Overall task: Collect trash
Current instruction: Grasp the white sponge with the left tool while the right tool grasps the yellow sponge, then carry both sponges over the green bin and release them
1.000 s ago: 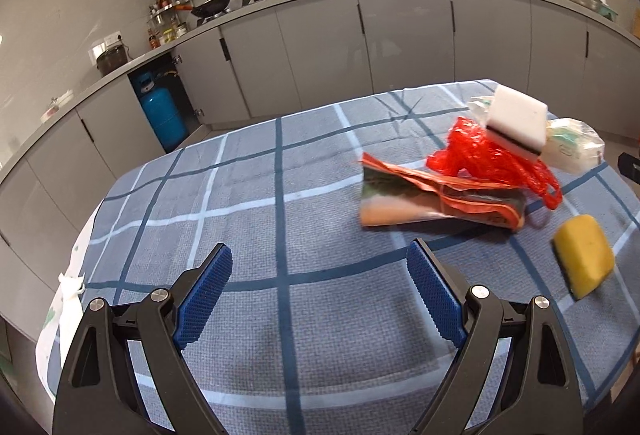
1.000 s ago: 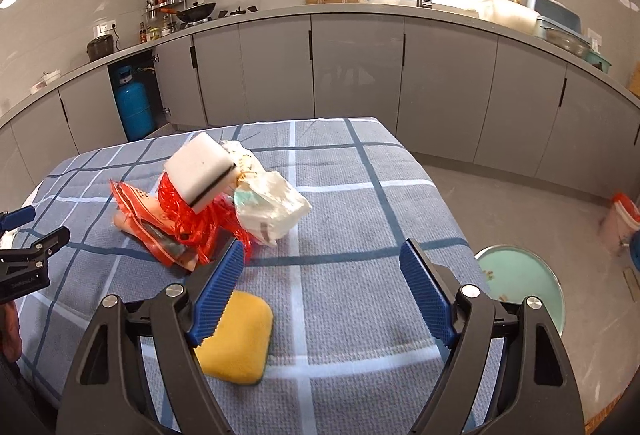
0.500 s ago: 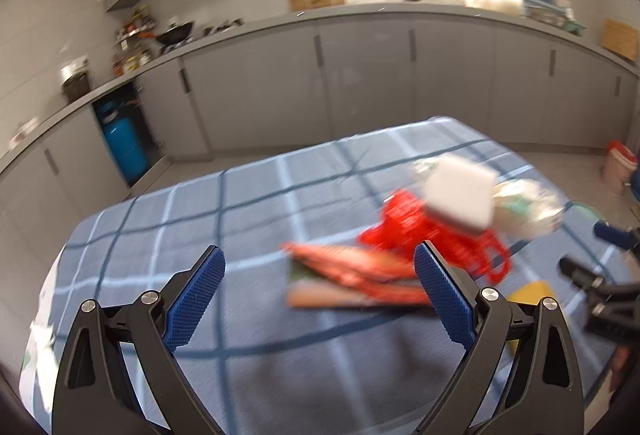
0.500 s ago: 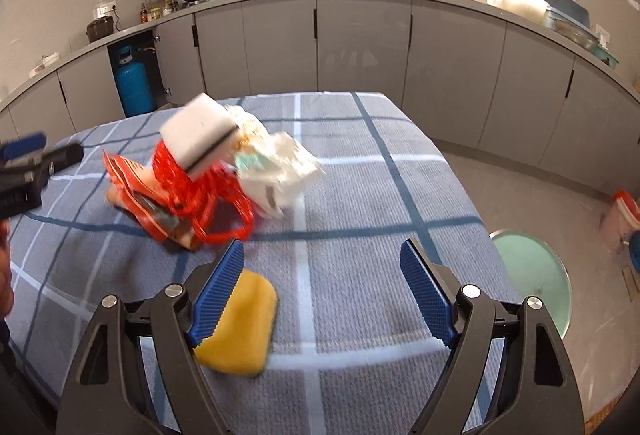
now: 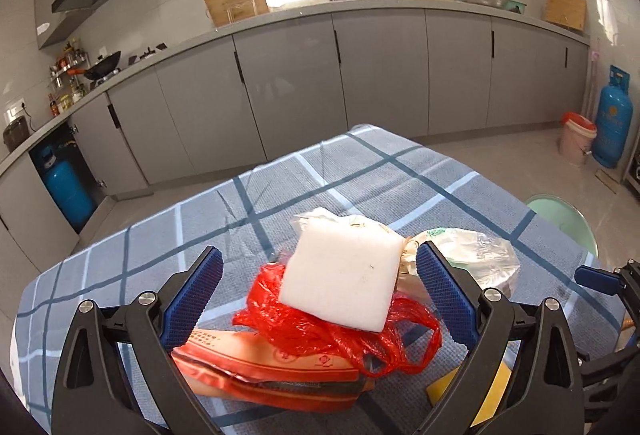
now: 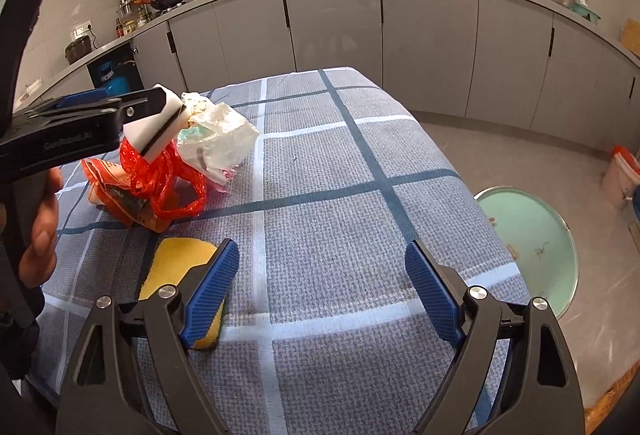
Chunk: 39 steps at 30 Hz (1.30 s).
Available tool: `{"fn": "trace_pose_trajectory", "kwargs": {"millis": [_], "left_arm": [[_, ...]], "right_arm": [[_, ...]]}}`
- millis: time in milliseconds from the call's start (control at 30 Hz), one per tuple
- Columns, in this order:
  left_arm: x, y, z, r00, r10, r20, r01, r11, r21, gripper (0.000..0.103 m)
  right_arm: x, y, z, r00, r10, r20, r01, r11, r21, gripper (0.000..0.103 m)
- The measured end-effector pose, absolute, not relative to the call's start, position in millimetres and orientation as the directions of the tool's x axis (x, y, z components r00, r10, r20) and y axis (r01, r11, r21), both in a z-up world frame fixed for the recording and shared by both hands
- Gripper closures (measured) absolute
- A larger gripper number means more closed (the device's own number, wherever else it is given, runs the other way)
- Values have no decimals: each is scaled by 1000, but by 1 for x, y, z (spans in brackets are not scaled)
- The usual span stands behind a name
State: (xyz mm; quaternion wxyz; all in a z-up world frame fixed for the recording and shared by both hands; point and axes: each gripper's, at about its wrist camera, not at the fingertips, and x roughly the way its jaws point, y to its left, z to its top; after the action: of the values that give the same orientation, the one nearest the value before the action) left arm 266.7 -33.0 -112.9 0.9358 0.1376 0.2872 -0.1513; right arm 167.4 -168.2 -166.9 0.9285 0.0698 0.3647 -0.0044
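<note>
Left wrist view: the left gripper (image 5: 316, 293) has its blue-padded fingers (image 5: 442, 297) spread wide apart, one on each side of a trash pile on the checked blue cloth (image 5: 360, 175) that covers the counter. Between the fingers sits a white sponge block (image 5: 342, 275), tilted, resting on a crumpled red plastic bag (image 5: 332, 333). Nothing is clamped; whether the pads touch the block cannot be told. Under the red bag lies a flat orange wrapper (image 5: 272, 369), nearest the camera. Just right of the block is a crumpled clear-and-white plastic bag (image 5: 476, 261), partly behind the right finger. A corner of a yellow sponge (image 5: 448, 387) shows low at the right. At the right edge, the tip of the right gripper (image 5: 600, 281) comes into view.

Right wrist view: the right gripper (image 6: 320, 289) hovers over the cloth (image 6: 360, 163) with its fingers (image 6: 430, 291) wide apart and nothing between them. The yellow sponge (image 6: 176, 261) lies just beside and partly under the left finger. Farther left is the pile: white sponge block (image 6: 160, 133) on the red plastic bag (image 6: 168, 179), the orange wrapper (image 6: 108, 187) beneath, the clear-and-white plastic bag (image 6: 224, 143) to the right. The left gripper (image 6: 132, 107) reaches in from the left at the block, held by a hand (image 6: 40, 231). On the floor to the right stands a round green lid (image 6: 532, 239).
</note>
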Motion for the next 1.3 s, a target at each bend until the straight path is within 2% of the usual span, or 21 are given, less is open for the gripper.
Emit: {"fn": "trace_pose_trajectory", "kwargs": {"millis": [100, 133, 200, 300, 467, 733, 967, 1000, 1067, 1100, 1300], "left_arm": [[269, -34, -121, 777, -206, -595, 372, 913, 169, 12], [269, -34, -122, 774, -209, -598, 376, 911, 168, 17], [268, -34, -124, 754, -224, -617, 395, 906, 154, 43], [263, -32, -123, 741, -248, -623, 414, 900, 134, 48], [246, -20, -106, 771, -246, -587, 398, 906, 144, 49], [210, 28, -85, 838, -121, -532, 244, 955, 166, 49], [191, 64, -108, 803, -53, -594, 183, 970, 161, 49], [190, 67, -114, 791, -45, -611, 177, 971, 158, 49], [187, 72, -120, 778, -43, -626, 173, 974, 148, 49], [186, 73, -121, 776, -39, -629, 169, 974, 148, 49], [177, 72, -109, 790, -47, -611, 173, 974, 149, 49]], "right_arm": [[167, -169, -169, 733, 48, -679, 56, 990, 131, 19], [167, -169, -169, 732, 51, -679, 55, 990, 133, 19], [167, -169, -170, 731, 52, -680, 54, 990, 133, 19], [167, -167, -169, 731, 56, -680, 50, 989, 136, 19], [163, -156, -163, 735, 64, -675, 28, 992, 125, 19], [162, -116, -162, 716, 110, -689, -56, 993, 101, 18], [162, -85, -174, 671, 138, -728, -122, 990, 76, 18], [162, -83, -176, 662, 138, -737, -126, 989, 72, 19], [162, -81, -180, 637, 156, -755, -144, 986, 82, 35], [161, -80, -182, 627, 160, -763, -150, 985, 84, 47], [148, -85, -172, 663, 157, -732, -152, 986, 74, 49]]}}
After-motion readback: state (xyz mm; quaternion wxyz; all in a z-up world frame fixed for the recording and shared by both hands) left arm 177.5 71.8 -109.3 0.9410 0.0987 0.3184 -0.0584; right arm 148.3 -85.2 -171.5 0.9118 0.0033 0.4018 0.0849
